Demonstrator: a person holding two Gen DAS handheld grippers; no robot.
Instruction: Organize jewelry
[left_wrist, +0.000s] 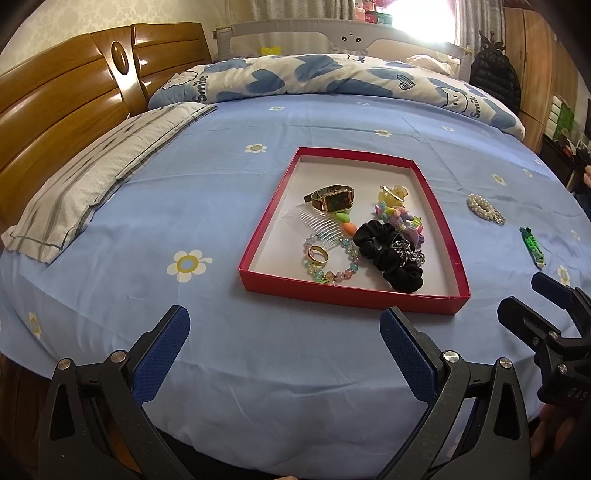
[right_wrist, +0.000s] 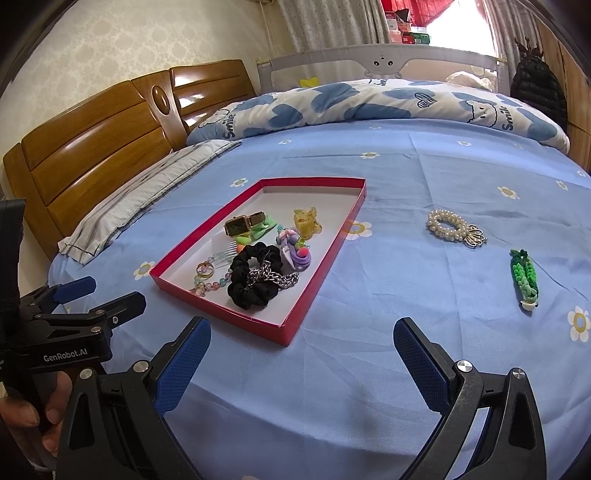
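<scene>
A red-rimmed tray (left_wrist: 264, 225) (right_wrist: 334, 243) lies on the blue bed sheet. In it are a gold watch (left_wrist: 334, 199) (right_wrist: 240, 224), a clear comb (left_wrist: 314, 221), a gold ring (left_wrist: 317, 254) inside a bead bracelet (left_wrist: 338, 275), a black scrunchie (left_wrist: 388, 254) (right_wrist: 251, 280), a silver chain (right_wrist: 275, 278) and colourful clips (left_wrist: 400, 218). A pearl bracelet (left_wrist: 484, 210) (right_wrist: 448, 223) and a green woven band (left_wrist: 532, 245) (right_wrist: 524, 277) lie on the sheet right of the tray. My left gripper (left_wrist: 284, 332) is open and empty before the tray. My right gripper (right_wrist: 301, 343) is open and empty near the tray's front right corner.
A wooden headboard (left_wrist: 55, 110) and a striped pillow (left_wrist: 92, 181) are at the left. A rolled blue-and-white quilt (left_wrist: 314, 77) lies across the far side. A grey bed rail (right_wrist: 369, 62) and a wardrobe (left_wrist: 535, 66) stand behind.
</scene>
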